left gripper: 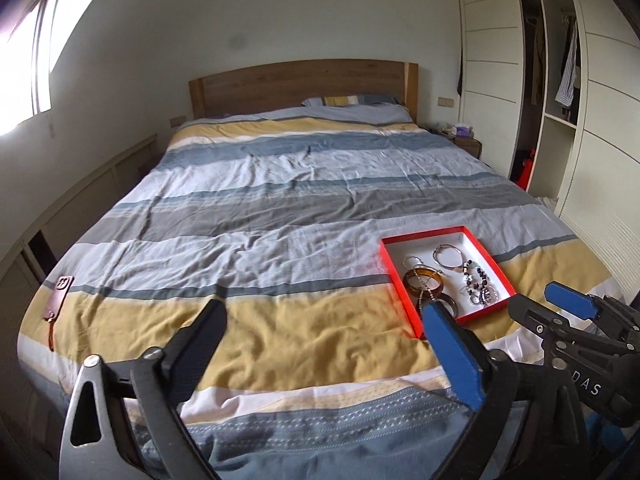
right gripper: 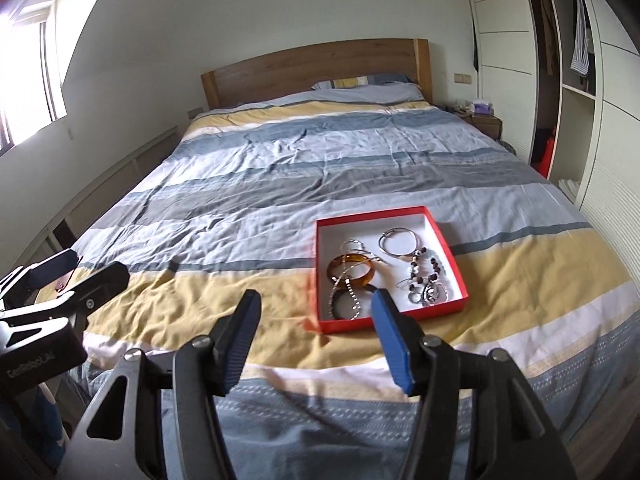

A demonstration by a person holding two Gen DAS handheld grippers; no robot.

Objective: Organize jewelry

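Observation:
A shallow red box (right gripper: 444,240) with a white inside lies on the striped bed; it also shows in the left wrist view (left gripper: 394,266). It holds an amber bangle (right gripper: 352,270), a dark bangle (right gripper: 346,306), silver hoops (right gripper: 398,242), a thin chain (right gripper: 352,292) and a beaded bracelet (right gripper: 428,276). My right gripper (right gripper: 316,306) is open and empty, just short of the box's near edge. My left gripper (left gripper: 326,314) is open and empty, left of the box. The right gripper (left gripper: 532,300) also shows in the left wrist view.
The striped duvet (right gripper: 280,184) covers the whole bed up to a wooden headboard (right gripper: 312,68). A small brown leather tag (left gripper: 58,294) lies at the bed's left edge. White wardrobes (right gripper: 616,120) stand on the right. A nightstand (right gripper: 486,122) sits beside the headboard.

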